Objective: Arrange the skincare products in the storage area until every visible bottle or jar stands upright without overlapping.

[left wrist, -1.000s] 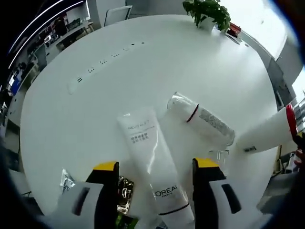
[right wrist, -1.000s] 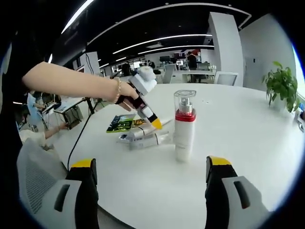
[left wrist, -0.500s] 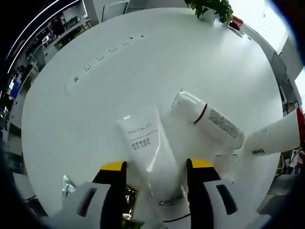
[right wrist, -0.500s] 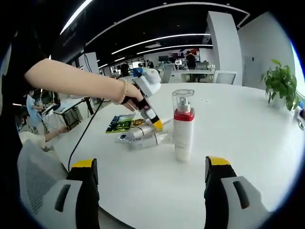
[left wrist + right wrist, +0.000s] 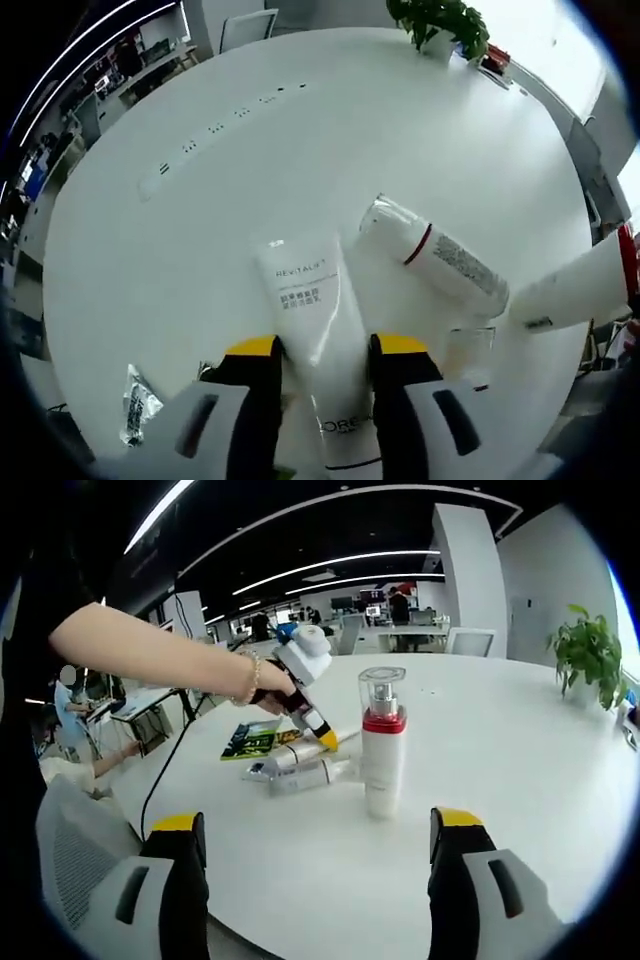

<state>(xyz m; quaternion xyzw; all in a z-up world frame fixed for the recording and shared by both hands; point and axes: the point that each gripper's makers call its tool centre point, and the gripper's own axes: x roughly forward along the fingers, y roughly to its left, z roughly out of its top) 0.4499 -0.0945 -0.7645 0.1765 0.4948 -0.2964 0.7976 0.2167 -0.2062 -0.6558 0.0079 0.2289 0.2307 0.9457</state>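
The left gripper (image 5: 325, 350) is clamped on the lying white tube (image 5: 318, 330) at 6 o'clock on the table (image 5: 200, 250), so lifting may let the smooth tube slip against the lying bottle (image 5: 435, 258) at 3 o'clock, while the right gripper (image 5: 315, 865) waits wide apart.

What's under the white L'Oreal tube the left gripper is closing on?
The white tube lies flat on the white table. Beside it lies a capped bottle. The left gripper covers its lower end, hiding whatever is beneath there.

Left gripper view: the white tube's (image 5: 318, 335) lower end is running behind the fingers (image 5: 258, 352); a standing bottle's (image 5: 575, 285) top is being cropped at the right edge.
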